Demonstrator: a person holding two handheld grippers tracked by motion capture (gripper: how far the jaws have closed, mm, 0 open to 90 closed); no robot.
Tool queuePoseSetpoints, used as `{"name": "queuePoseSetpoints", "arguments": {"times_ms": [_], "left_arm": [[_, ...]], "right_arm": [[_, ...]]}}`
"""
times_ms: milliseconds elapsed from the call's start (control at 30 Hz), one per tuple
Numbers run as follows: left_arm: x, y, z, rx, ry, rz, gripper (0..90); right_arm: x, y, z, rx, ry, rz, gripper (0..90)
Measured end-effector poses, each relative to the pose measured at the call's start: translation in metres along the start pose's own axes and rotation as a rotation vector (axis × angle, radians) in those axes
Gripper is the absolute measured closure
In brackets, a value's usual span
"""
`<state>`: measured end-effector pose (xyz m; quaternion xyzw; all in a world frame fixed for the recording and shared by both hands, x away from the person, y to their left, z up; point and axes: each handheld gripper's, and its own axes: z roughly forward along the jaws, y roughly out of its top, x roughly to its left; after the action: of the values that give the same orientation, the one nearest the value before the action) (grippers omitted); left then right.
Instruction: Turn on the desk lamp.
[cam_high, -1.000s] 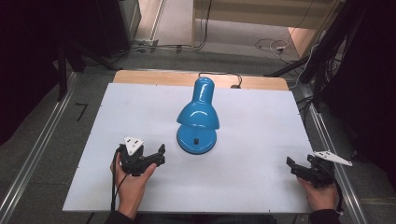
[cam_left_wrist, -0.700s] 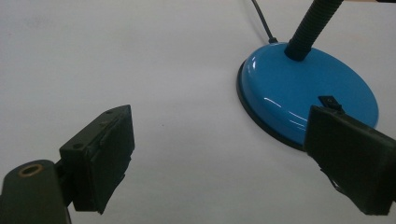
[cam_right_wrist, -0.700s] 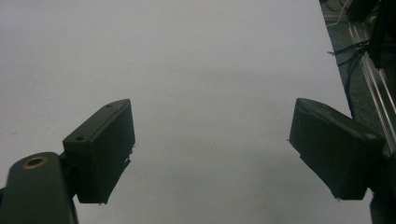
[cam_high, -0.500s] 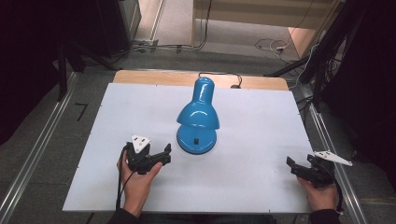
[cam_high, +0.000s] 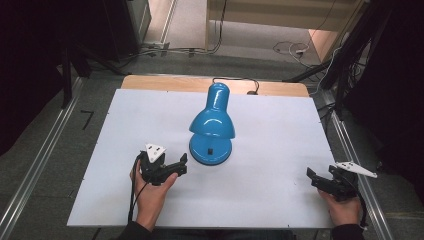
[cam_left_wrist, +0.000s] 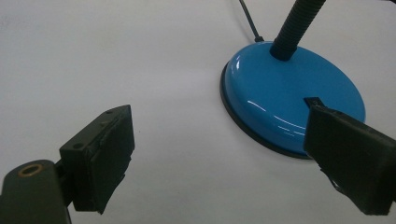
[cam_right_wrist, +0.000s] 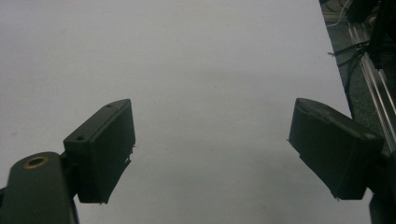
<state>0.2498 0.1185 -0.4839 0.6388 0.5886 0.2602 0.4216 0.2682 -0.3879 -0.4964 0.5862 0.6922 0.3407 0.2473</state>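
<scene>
High view: the left gripper (cam_high: 176, 164) and the right gripper (cam_high: 315, 178) sat low over the white table (cam_high: 280, 145) — both jaws spread wide, holding nothing. Just beyond the left one stood the blue lamp (cam_high: 212, 127).

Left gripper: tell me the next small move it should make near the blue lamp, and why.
Probably ease the left gripper a little farther forward toward the lamp base. Its jaws stand open and empty just short of the base's rim, with the small black switch on top of the base close ahead. The right gripper rests open and far off near the table's right edge.
</scene>
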Motion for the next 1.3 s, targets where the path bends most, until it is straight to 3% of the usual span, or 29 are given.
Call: {"name": "queuePoseSetpoints", "arguments": {"times_ms": [967, 1300], "left_arm": [[-0.026, 0.006, 0.024, 0.011, -0.042, 0.029, 17.5], [-0.032, 0.008, 0.031, 0.004, -0.059, 0.054, 39.0]], "right_arm": [[0.0, 0.0, 0.001, 0.001, 0.005, 0.002, 13.0], [0.001, 0.0, 0.002, 0.002, 0.005, -0.004, 13.0]]}}
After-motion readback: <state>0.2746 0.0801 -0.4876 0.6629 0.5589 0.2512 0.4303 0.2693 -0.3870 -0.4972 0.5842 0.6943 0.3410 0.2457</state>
